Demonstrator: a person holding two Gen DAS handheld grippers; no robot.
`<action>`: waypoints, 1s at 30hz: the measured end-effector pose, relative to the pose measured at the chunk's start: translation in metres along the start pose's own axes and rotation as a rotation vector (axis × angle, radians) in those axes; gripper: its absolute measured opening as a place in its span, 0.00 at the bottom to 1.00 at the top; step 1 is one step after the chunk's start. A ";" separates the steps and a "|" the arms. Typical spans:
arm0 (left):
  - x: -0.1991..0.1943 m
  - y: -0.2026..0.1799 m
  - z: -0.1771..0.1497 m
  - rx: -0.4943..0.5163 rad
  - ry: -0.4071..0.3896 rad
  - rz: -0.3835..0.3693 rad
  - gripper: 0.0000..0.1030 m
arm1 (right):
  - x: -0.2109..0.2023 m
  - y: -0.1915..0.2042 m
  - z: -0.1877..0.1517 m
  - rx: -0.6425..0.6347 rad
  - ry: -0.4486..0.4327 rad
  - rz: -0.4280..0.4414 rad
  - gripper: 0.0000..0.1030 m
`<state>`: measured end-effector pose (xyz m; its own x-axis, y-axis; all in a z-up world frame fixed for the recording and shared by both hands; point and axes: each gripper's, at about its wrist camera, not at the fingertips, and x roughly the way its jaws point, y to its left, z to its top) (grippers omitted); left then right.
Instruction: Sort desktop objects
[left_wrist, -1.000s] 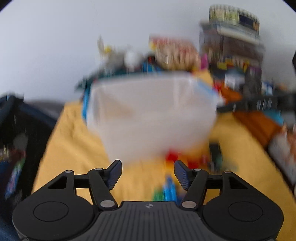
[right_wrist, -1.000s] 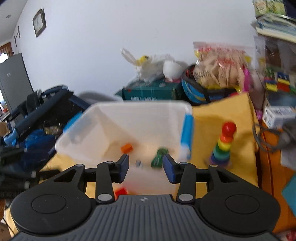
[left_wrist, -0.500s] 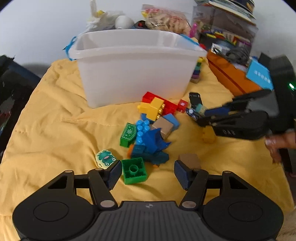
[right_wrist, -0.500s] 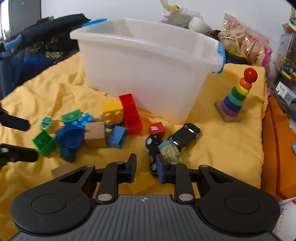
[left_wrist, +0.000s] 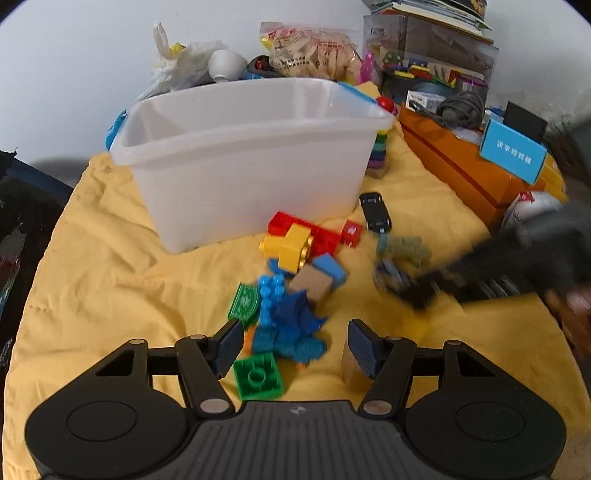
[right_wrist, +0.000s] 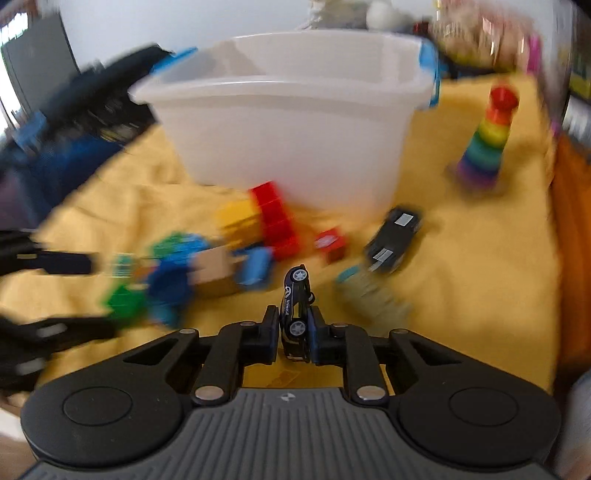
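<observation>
A white plastic bin (left_wrist: 251, 147) stands on the yellow cloth (left_wrist: 110, 280); it also shows in the right wrist view (right_wrist: 295, 122). A pile of toy blocks (left_wrist: 295, 273) lies in front of it. My left gripper (left_wrist: 293, 345) is open just above the pile, near a green block (left_wrist: 258, 376). My right gripper (right_wrist: 293, 332) is shut on a small dark blue toy car (right_wrist: 295, 306), held on its side above the cloth. It shows blurred at the right of the left wrist view (left_wrist: 413, 291). A second black toy car (right_wrist: 395, 238) lies by the bin.
A rainbow ring stacker (right_wrist: 485, 140) stands right of the bin. An orange box (left_wrist: 469, 166) with clutter runs along the right edge. Bags and snacks (left_wrist: 314, 51) sit behind the bin. A grey-green toy (left_wrist: 404, 247) lies near the black car. Dark furniture (right_wrist: 74, 122) is at the left.
Both grippers came down from the bin to the blocks. My right gripper closed on the small dark blue car and lifted it off the cloth. My left gripper moved closer to the pile.
</observation>
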<state>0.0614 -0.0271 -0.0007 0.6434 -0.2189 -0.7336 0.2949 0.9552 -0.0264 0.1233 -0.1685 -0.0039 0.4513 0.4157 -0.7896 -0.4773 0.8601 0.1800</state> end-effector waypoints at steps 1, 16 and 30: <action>0.001 -0.001 0.001 -0.003 -0.001 -0.003 0.64 | -0.006 -0.001 -0.005 0.034 0.018 0.039 0.18; -0.001 -0.033 -0.013 0.103 0.043 -0.076 0.64 | -0.019 -0.009 -0.061 0.166 0.187 0.266 0.22; 0.102 -0.092 0.102 0.079 -0.028 -0.054 0.53 | -0.047 -0.018 -0.063 0.037 0.045 0.013 0.35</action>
<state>0.1721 -0.1577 -0.0041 0.6442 -0.2760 -0.7133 0.3836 0.9234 -0.0109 0.0635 -0.2216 -0.0072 0.4107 0.4138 -0.8125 -0.4546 0.8654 0.2110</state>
